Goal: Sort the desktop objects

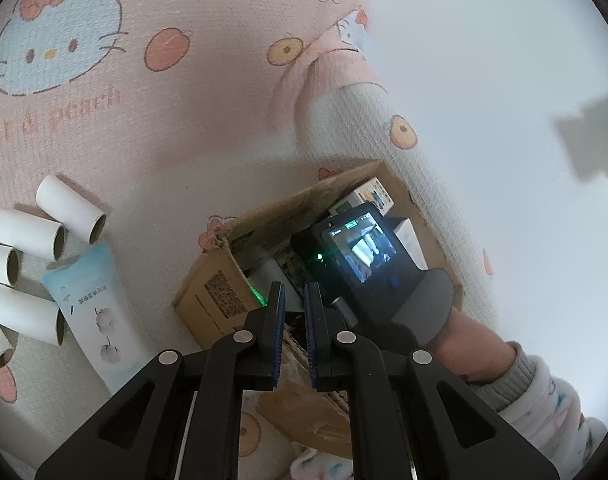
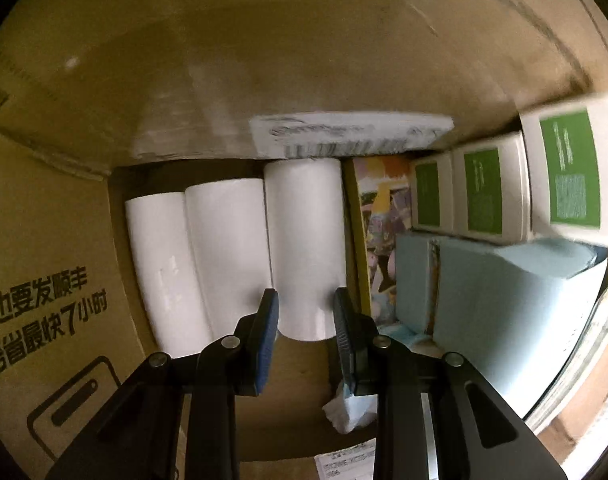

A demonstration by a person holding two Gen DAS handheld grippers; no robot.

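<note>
Rolls of white paper are what I'm sorting, and one white roll (image 2: 306, 248) sits clamped at its near end between the pads of my right tool (image 2: 306, 322), down inside the cardboard box (image 2: 263, 60). Its long axis runs straight away from that tool, near to far, parallel with two more rolls (image 2: 191, 264) packed touching on its left, so I judge the coming move to be a plain release and a pull straight back and up out of the box. To the roll's right stands a colourful flat pack (image 2: 378, 232), then pale blue packs (image 2: 504, 300), with green-labelled white boxes (image 2: 484, 188) further back against the far wall. My right hand (image 1: 460, 332) reaches steeply down into the box, its camera unit (image 1: 364, 248) showing in the left wrist view. My left tool (image 1: 294, 320) hangs above the box's near edge, pads nearly together with nothing between them. Off to its left, on the cartoon-printed sheet (image 1: 163, 128), lie a white-and-blue tube pack (image 1: 99, 312) and several loose cardboard cores (image 1: 69, 208) waiting; the left hand is the nearer one to those.
</note>
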